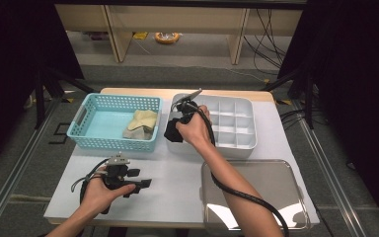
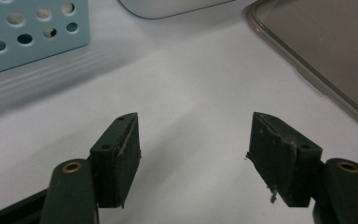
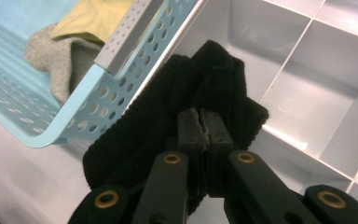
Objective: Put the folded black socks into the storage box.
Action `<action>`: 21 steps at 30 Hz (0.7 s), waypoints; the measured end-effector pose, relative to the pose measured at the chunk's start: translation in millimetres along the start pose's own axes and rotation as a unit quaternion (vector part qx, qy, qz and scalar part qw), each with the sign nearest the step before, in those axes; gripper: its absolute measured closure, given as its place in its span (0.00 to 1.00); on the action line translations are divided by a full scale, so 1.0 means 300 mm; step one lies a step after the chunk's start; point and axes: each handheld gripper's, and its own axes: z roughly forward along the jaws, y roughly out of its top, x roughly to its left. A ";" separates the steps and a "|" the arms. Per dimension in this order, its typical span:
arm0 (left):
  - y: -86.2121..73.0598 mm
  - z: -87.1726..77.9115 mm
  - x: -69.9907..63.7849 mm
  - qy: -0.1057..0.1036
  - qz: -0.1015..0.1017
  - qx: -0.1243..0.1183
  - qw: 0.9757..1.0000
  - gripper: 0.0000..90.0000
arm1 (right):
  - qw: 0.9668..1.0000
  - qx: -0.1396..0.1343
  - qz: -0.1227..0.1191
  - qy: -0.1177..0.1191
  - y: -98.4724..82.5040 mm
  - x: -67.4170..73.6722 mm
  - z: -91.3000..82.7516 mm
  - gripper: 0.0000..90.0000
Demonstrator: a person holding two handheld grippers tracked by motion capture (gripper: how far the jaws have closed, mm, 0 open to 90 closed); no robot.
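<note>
The right gripper (image 3: 204, 122) had its fingers (image 3: 191, 128) pressed together on a black sock (image 3: 168, 100), which hung at the left edge of the white divided organizer box (image 1: 232, 123), just beside the turquoise basket (image 1: 103, 140). A yellow sock (image 1: 144, 118) and a grey sock (image 3: 51, 65) lay inside that basket. The left gripper (image 2: 193, 156) hovered low over the white tabletop (image 2: 191, 84), its fingers spread wide with nothing between them, near a clear lid (image 1: 271, 187).

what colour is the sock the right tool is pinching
Black sock, clearest in the right gripper view, clamped in the right tool.
</note>
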 end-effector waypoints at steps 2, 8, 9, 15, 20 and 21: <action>0.001 -0.002 -0.001 0.002 -0.002 -0.001 1.000 0.37 | 1.000 0.001 -0.005 0.004 0.002 0.001 0.006 0.98; 0.000 -0.003 -0.002 0.006 0.001 0.002 1.000 0.37 | 1.000 0.011 0.000 0.006 0.004 0.003 0.019 0.98; 0.000 -0.002 -0.004 0.007 -0.001 0.001 1.000 0.37 | 1.000 0.010 0.000 0.009 0.002 0.005 0.023 0.98; 0.001 -0.005 0.000 0.003 -0.002 -0.003 1.000 0.37 | 1.000 0.021 0.005 0.016 0.010 0.003 0.029 0.98; 0.000 -0.003 -0.004 0.002 0.000 -0.001 1.000 0.37 | 1.000 0.025 -0.003 0.015 0.013 0.004 0.037 0.98; 0.001 -0.003 -0.003 0.003 0.001 0.000 1.000 0.37 | 0.999 0.031 0.003 0.015 0.014 0.007 0.039 0.99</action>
